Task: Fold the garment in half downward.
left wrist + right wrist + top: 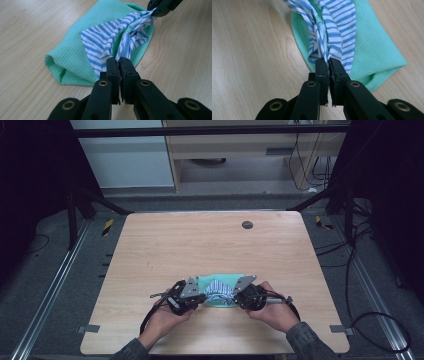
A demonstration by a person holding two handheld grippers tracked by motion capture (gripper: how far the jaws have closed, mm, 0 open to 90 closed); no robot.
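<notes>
Bench: I see a pale wood-grain bench, square-cornered, with a small dark round plug near its far edge, right of the middle.
Cloths: a blue-and-white striped cloth lies bunched on a mint-green waffle cloth, close to the near edge, about midway along it.
Left hand-held gripper: from my seat its jaws are pinched tight on one gathered end of the striped cloth, nothing but fabric between them.
Right hand-held gripper: clamped on the opposite end of the striped cloth, which stretches between the two.
Green cloth close up: folded, its rounded fold resting flat on the wood.
Floor: grey carpet around the bench, with metal rails on both sides.
Room: dark frame posts, loose cables at the right, a light wooden cabinet behind.
</notes>
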